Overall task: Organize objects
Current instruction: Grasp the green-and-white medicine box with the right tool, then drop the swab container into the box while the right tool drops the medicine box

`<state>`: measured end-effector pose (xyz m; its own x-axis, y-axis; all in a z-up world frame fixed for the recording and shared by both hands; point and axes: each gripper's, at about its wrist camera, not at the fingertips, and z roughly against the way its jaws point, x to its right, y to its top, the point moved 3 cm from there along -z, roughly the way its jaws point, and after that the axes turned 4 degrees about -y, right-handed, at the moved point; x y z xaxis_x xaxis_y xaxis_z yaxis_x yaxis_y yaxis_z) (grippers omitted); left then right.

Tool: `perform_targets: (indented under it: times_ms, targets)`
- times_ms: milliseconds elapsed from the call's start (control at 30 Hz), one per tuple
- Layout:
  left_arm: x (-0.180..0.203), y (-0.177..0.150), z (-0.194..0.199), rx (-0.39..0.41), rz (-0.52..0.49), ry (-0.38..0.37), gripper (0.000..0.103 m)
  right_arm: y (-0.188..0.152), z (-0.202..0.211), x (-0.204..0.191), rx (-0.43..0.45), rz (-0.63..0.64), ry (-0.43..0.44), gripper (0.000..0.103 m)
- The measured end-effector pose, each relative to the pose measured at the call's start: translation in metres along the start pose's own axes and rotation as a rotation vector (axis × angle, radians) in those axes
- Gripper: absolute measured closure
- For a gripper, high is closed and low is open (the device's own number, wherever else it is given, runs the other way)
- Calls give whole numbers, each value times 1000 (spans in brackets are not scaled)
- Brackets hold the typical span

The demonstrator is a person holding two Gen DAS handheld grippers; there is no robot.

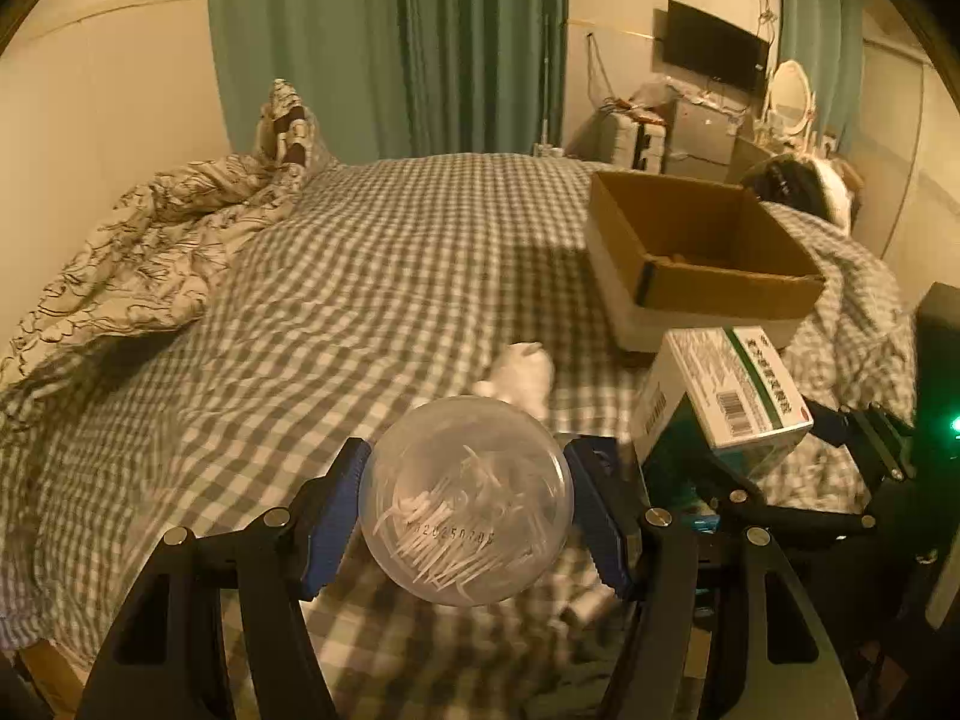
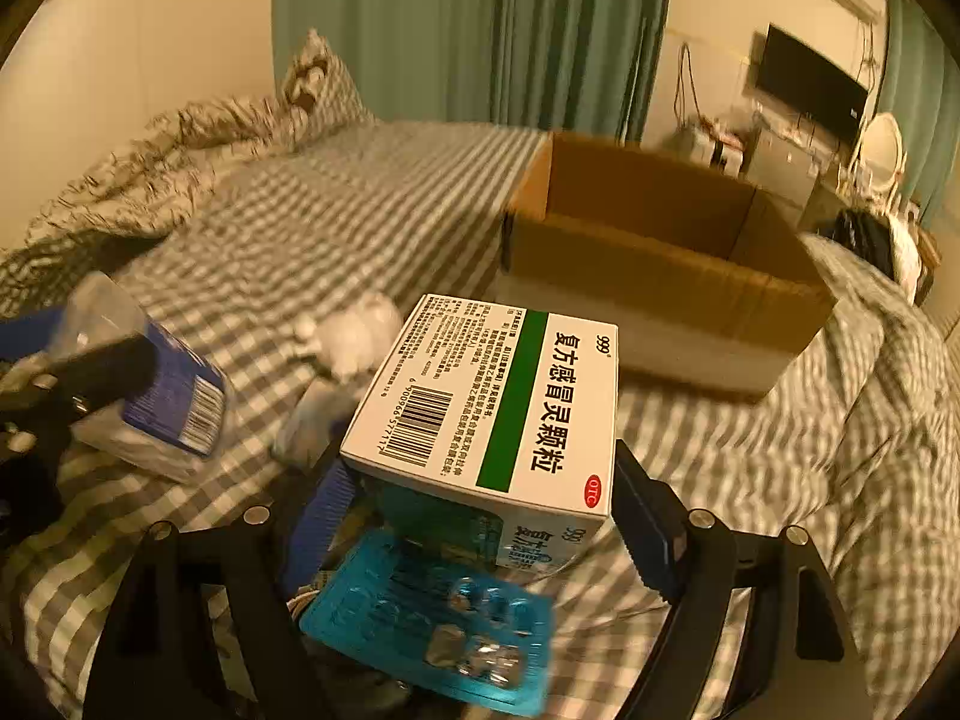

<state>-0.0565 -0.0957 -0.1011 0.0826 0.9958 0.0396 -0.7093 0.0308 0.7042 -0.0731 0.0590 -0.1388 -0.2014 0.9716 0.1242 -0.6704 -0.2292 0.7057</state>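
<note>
My left gripper (image 1: 467, 504) is shut on a clear round tub of cotton swabs (image 1: 465, 501), held above the checked bed; it shows at the left of the right wrist view (image 2: 150, 378). My right gripper (image 2: 480, 492) is shut on a white and green medicine box (image 2: 498, 402), also seen in the left wrist view (image 1: 726, 387). An open cardboard box (image 1: 696, 240) stands on the bed ahead to the right, and is in the right wrist view (image 2: 660, 252). A blue blister pack (image 2: 432, 612) lies below the medicine box.
A small white fluffy item (image 1: 522, 375) lies on the checked sheet (image 1: 360, 276); the right wrist view (image 2: 354, 330) shows it too. A crumpled duvet (image 1: 138, 252) is piled at the left. Green curtains, a TV (image 1: 714, 51) and a dresser stand beyond the bed.
</note>
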Motion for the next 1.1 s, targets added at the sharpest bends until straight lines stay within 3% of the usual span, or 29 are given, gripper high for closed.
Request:
perform_targets:
  times_ms: [267,633,833,1100]
  targets:
    - [30,24,25,33,-10,-97,35,23,52,42,107,-28,7,22]
    - [86,114,33,157,-69,-151,35,72,105,113,246,-8,-33,22]
    - [112,153,0,185,-83,-217,35,107,93,146,272,-34,-18,22]
    - [138,177,-67,161,-126,-231,35,136,33,184,222,-83,9,22]
